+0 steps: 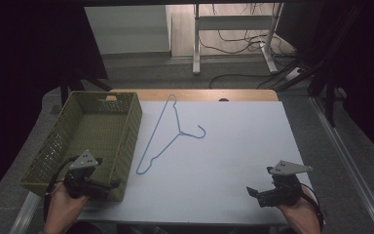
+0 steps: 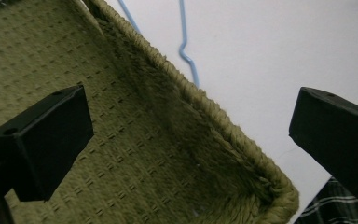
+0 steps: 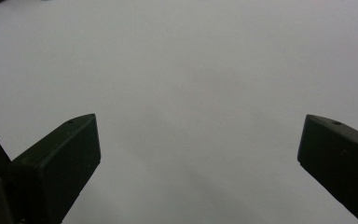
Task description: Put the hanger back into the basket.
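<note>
The hanger (image 1: 168, 136) lies flat at the centre of the bench (image 1: 233, 161), just right of the basket (image 1: 78, 127). Left tongs (image 1: 114, 184), lower left over the basket's corner, and right tongs (image 1: 251, 193), lower right, both stand wide and empty.

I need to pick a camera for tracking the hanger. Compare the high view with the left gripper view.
The high view alone gives the whole blue hanger, hook included, and the right claw with its hand. The left gripper view alone gives the basket's woven inside close up, and the left claw standing open over the basket's near corner. Both share the basket, part of the hanger and the white table.
</note>
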A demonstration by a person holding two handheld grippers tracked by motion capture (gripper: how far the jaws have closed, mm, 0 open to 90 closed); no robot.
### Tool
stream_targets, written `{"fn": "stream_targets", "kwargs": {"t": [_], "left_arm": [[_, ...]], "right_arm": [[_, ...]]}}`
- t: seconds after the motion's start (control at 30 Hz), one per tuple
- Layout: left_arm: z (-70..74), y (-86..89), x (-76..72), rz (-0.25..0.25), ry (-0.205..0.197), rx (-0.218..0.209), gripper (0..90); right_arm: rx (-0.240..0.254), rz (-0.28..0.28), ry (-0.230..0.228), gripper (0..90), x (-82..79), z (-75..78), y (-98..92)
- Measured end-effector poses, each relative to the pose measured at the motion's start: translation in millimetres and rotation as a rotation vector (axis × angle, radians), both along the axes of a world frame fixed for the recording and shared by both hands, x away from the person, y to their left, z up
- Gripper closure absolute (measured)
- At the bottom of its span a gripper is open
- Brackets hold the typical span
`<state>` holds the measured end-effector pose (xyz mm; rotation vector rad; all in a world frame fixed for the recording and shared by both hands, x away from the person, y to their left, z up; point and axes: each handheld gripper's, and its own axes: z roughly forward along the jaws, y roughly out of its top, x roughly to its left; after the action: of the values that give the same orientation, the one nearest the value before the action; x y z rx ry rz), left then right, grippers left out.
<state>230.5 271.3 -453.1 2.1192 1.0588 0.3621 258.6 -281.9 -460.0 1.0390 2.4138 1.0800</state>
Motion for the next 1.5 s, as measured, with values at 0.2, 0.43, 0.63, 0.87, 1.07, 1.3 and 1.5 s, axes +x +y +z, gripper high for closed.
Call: {"fn": "stream_targets", "kwargs": {"t": [0.2,0.43,0.63,0.87,1.07,1.3,1.5], "left_arm": [[-2.7,0.9,1.4,-0.014,0.006,-0.036,0.0],[-3.2,3.1,2.5,-0.019,-0.006,-0.072,0.0],[-3.0,2.5,1.7,-0.013,-0.050,-0.046,0.0],[2.3,-0.5,3.8,0.004,-0.032,-0.046,0.8],[11.0,-10.6,8.5,0.002,-0.009,-0.045,1.2],[18.2,-19.6,16.3,-0.005,0.006,-0.068,0.2],[25.1,-33.2,28.1,-0.035,0.012,-0.040,0.0]], "right_arm": [[0.015,-0.007,0.019,0.0,2.3,-3.0,-2.4],[0.006,-0.006,0.011,0.0,2.3,-4.2,-1.8],[-0.003,-0.006,0.005,0.0,2.4,-4.0,-1.1],[-0.018,-0.009,0.005,0.0,2.2,-4.1,-0.5],[-0.022,-0.024,-0.009,0.0,1.5,-2.6,-1.7],[-0.037,-0.022,-0.022,0.0,0.6,-1.5,-0.9],[-0.037,-0.028,-0.019,0.0,0.4,-1.1,-1.1]]}}
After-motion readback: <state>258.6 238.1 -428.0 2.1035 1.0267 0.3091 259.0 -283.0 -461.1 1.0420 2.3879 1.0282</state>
